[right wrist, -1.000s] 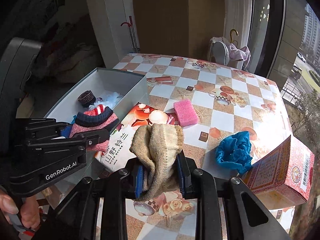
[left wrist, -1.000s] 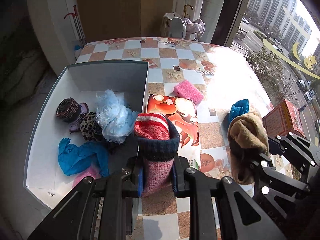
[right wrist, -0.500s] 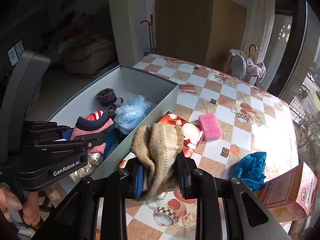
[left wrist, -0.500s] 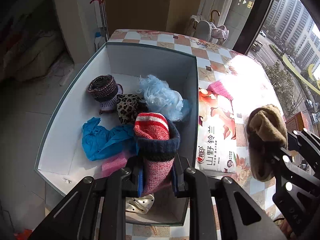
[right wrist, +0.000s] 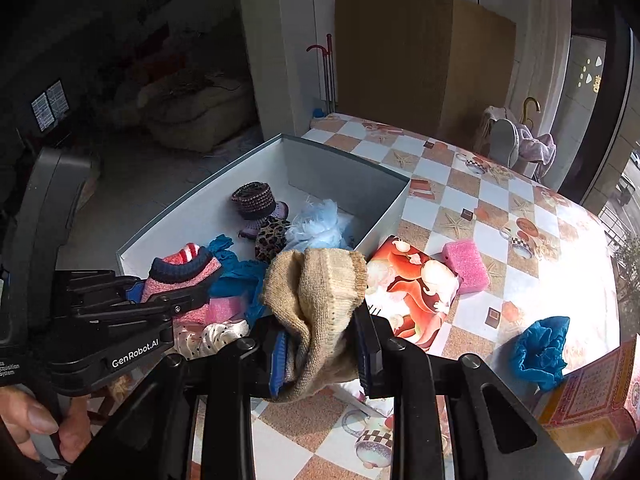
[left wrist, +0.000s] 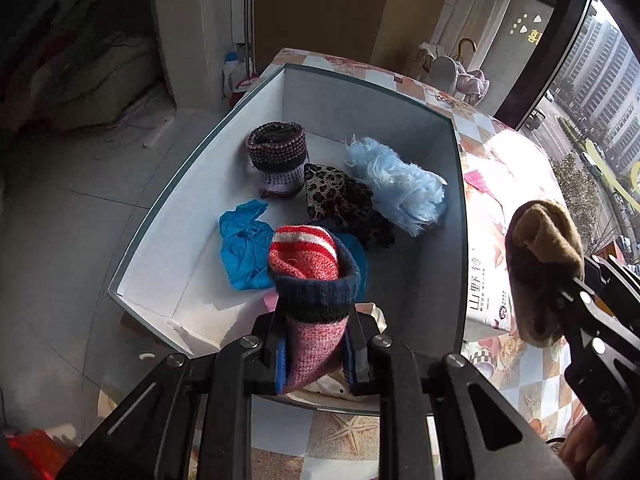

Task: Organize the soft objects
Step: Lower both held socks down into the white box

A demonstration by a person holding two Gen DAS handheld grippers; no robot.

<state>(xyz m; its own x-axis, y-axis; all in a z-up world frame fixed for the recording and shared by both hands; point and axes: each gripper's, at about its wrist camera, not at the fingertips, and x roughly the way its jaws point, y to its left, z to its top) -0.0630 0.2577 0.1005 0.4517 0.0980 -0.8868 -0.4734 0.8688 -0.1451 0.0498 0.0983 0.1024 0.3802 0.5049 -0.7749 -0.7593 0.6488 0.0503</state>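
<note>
Two tongs, each clenched on a soft, light knit: left tongs (left wrist: 316, 354) hold pink-and-navy sock (left wrist: 312, 276) above white box (left wrist: 160, 216); right tongs (right wrist: 322, 354) hold tan sock (right wrist: 320, 300) beside it, mid-body.

Two tools, the left (left wrist: 316, 354) and the right (right wrist: 324, 354), each hold one sock: a pink striped sock (left wrist: 314, 276) and a tan sock (right wrist: 320, 304). One white box (left wrist: 440, 152), two pink sponges (right wrist: 466, 266) (right wrist: 224, 308), and two blue cloths (right wrist: 540, 354) (left wrist: 244, 244).
</note>
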